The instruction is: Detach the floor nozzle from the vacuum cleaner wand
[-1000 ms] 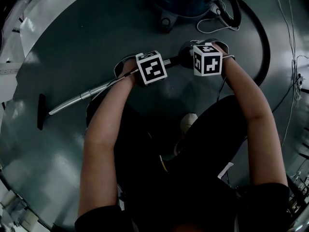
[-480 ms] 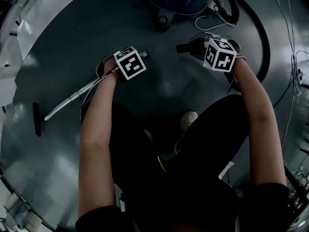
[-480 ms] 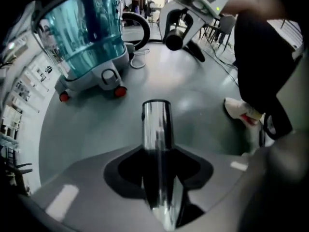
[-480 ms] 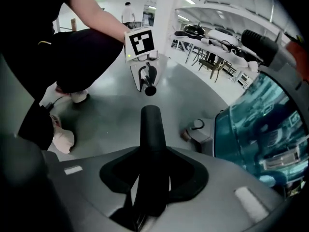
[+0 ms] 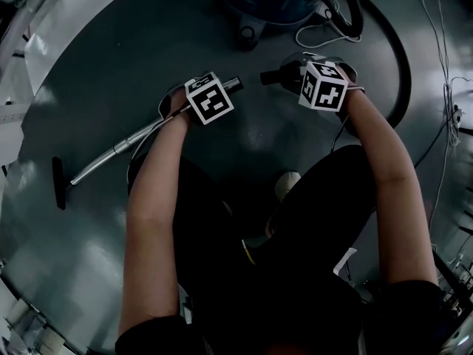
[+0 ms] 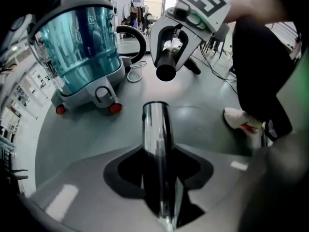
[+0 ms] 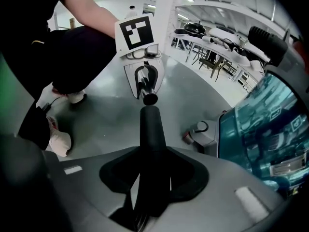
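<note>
My left gripper (image 5: 209, 98) is shut on the chrome wand (image 5: 118, 148) near its upper end. The wand runs down-left to the black floor nozzle (image 5: 59, 183), which is still fitted on its far end and rests on the floor. In the left gripper view the chrome wand (image 6: 157, 144) is clamped between the jaws of the left gripper (image 6: 161, 178). My right gripper (image 5: 319, 86) is shut on the black hose handle (image 5: 279, 75). That handle (image 7: 152, 129) sticks out past the right gripper (image 7: 152, 178). The wand's open end (image 5: 233, 84) and the handle's end face each other across a small gap.
The blue-tinted vacuum canister (image 5: 281, 2) stands at the top, with wheels (image 6: 115, 108) toward me. Its black hose (image 5: 399, 58) loops round the right side. A white cable (image 5: 325, 35) lies beside it. The person's shoe (image 5: 288, 185) is on the grey round floor (image 5: 89, 65).
A second ago the wand and the hose handle were joined end to end. They then came apart, the left gripper swinging left. Now the two ends have drawn closer again with a small gap.
</note>
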The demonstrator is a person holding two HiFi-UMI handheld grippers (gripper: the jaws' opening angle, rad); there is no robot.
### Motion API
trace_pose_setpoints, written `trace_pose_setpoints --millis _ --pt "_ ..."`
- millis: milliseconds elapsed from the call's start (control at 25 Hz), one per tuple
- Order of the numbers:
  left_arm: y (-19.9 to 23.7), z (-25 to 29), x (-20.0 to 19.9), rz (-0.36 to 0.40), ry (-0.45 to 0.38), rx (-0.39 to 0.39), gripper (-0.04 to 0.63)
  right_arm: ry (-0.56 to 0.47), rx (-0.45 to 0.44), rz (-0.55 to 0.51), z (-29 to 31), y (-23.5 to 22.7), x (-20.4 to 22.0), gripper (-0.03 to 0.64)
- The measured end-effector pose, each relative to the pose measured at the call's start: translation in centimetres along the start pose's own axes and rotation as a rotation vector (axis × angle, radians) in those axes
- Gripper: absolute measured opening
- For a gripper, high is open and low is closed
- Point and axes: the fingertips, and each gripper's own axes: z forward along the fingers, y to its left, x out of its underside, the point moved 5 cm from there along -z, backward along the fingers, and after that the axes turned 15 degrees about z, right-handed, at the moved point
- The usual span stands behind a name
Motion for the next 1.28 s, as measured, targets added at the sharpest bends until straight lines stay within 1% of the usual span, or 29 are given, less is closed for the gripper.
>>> trace_pose_setpoints --millis 120,200,280,400,440,480,520,600,640,680,720,760,800,840,880,1040,1160,1280 --pt "-0.1 0.4 0.0 0.003 0.018 0.012 0.156 0.002 0.008 -0.010 0.5 0.0 -0.1 0.150" --pt "0.1 0.4 -0.2 0.007 0.023 0.003 0.158 0.006 0.013 -0.004 0.6 -0.3 -0.1 0.152" --pt "0.5 0.1 -0.4 0.003 0.017 -0.030 0.160 0.006 0.008 0.009 0.6 -0.4 -0.2 0.153" --pt "0.8 0.0 -0.5 0.005 0.020 -0.099 0.164 0.006 -0.014 0.041 1.0 -0.2 -0.2 0.163" --pt "0.9 0.0 -0.6 0.007 0.004 -0.115 0.168 0.002 -0.014 0.056 1.1 -0.3 -0.3 0.167" --pt "1.1 -0.2 -0.9 0.002 -0.033 -0.133 0.179 -0.009 -0.009 0.076 1.2 -0.4 -0.3 0.180" --pt "1.4 -0.7 -1.3 -0.014 -0.092 -0.162 0.182 -0.027 0.000 0.104 1.1 -0.7 -0.4 0.189" --pt "2.5 -2.3 -2.6 -0.066 -0.234 -0.231 0.195 -0.065 0.020 0.163 0.6 -1.3 -0.7 0.244" --pt "3.0 -3.1 -3.2 -0.091 -0.285 -0.252 0.196 -0.077 0.027 0.181 0.3 -1.6 -0.8 0.252" --pt "3.3 -3.8 -3.5 -0.108 -0.317 -0.262 0.189 -0.083 0.033 0.184 0.1 -1.6 -0.9 0.249" --pt "3.4 -4.3 -3.7 -0.114 -0.335 -0.269 0.166 -0.083 0.036 0.175 0.1 -1.6 -1.0 0.234" --pt "3.6 -4.7 -3.8 -0.115 -0.344 -0.281 0.130 -0.080 0.040 0.157 0.1 -1.4 -1.1 0.193" --pt "3.7 -4.9 -3.7 -0.114 -0.345 -0.296 0.091 -0.077 0.044 0.138 0.1 -1.3 -1.2 0.164" --pt "3.7 -4.9 -3.6 -0.113 -0.340 -0.309 0.059 -0.077 0.046 0.126 0.2 -1.2 -1.2 0.150" --pt "3.7 -4.8 -3.5 -0.111 -0.332 -0.318 0.040 -0.080 0.048 0.124 0.2 -1.2 -1.2 0.135" --pt "3.9 -4.7 -3.0 -0.119 -0.317 -0.337 0.017 -0.104 0.062 0.171 -0.1 -1.6 -1.3 0.109" --pt "4.2 -5.1 -2.9 -0.148 -0.339 -0.353 0.012 -0.129 0.078 0.208 -0.4 -1.8 -1.6 0.074" --pt "4.4 -5.7 -2.9 -0.177 -0.374 -0.363 0.011 -0.137 0.097 0.239 -0.6 -2.0 -1.5 0.017"
